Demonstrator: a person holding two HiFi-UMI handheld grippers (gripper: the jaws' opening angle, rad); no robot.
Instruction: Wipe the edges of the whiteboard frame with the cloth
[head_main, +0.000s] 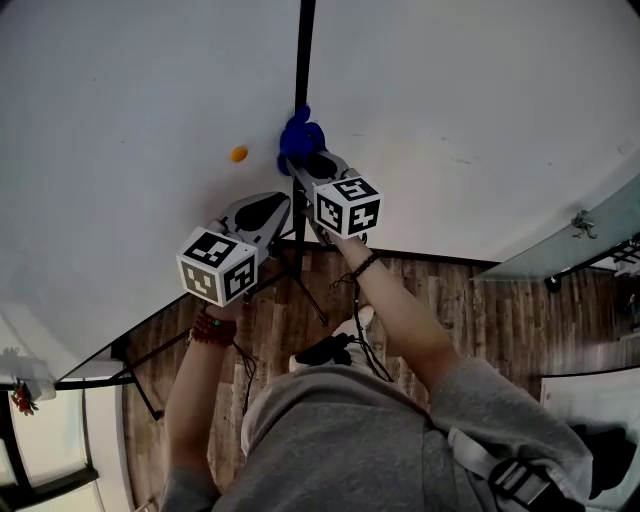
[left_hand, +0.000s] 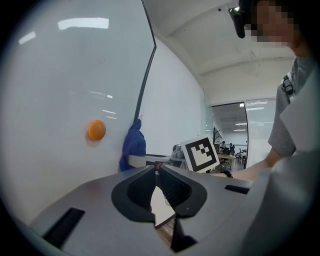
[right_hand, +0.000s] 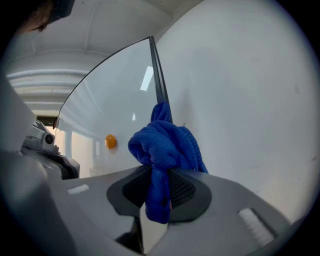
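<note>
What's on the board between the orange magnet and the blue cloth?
Nothing. Only bare whiteboard separates the orange magnet from the blue cloth, and this shows clearest in the left gripper view.

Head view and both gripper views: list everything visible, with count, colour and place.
whiteboard: one, white, left of head view
frame: one edge, black, the whiteboard's right side
magnet: one, orange, on the whiteboard left of the frame
cloth: one, blue, against the frame
wall: white, right of the frame
stand: black legs, below the whiteboard
floor: brown wood, below
person: grey top, bottom of head view
left gripper: grey, shut, empty, near the whiteboard
right gripper: grey, shut on the cloth
</note>
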